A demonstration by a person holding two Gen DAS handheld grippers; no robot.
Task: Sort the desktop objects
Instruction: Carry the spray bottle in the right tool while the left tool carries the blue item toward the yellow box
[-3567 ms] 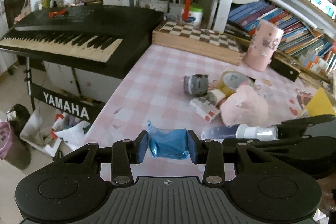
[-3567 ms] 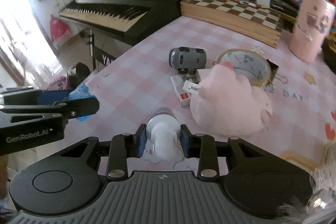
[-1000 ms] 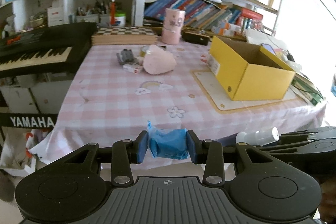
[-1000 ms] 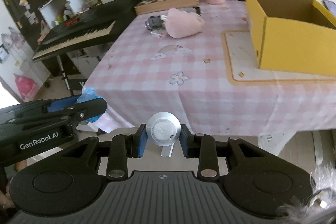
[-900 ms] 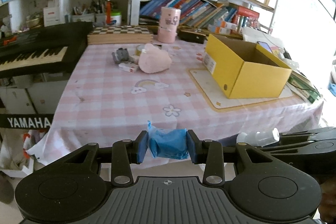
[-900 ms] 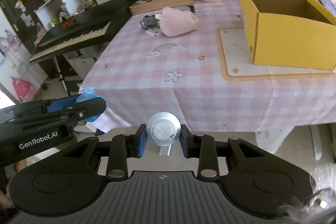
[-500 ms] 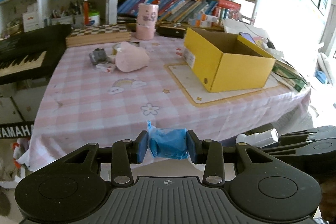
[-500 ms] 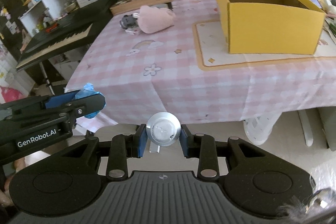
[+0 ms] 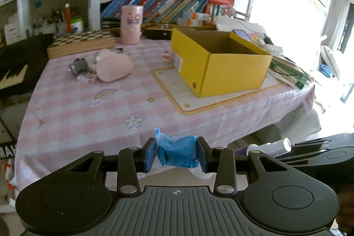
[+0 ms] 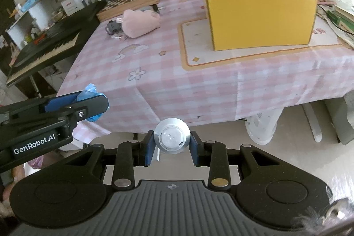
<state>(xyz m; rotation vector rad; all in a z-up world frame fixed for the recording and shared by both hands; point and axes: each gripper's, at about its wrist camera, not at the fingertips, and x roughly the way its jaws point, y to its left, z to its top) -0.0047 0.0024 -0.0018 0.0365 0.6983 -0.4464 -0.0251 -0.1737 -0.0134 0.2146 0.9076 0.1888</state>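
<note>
My left gripper (image 9: pixel 176 154) is shut on a crumpled blue packet (image 9: pixel 177 153), held in the air off the near edge of the pink checked table (image 9: pixel 93 121). My right gripper (image 10: pixel 172 145) is shut on a clear spray bottle (image 10: pixel 172 138), seen end-on by its round cap; in the left wrist view the spray bottle (image 9: pixel 268 146) sticks out at the lower right. An open yellow box (image 9: pixel 219 63) stands on a mat at the table's right. The left gripper (image 10: pixel 88 103) with the blue packet (image 10: pixel 90 90) shows at the left of the right wrist view.
A pink plush (image 9: pixel 112 65), a small grey toy (image 9: pixel 78 65) and a small card box (image 9: pixel 86 79) lie at the table's far left. Behind are a chessboard (image 9: pixel 81 42), a pink cylinder (image 9: pixel 131 24), bookshelves, and a keyboard (image 10: pixel 42 52) to the left. A white fan base (image 10: pixel 263 125) stands under the table.
Both grippers, still holding their items, have swung to the right along the table's near edge; the yellow box now sits nearer the middle of both views and the keyboard has slid left.
</note>
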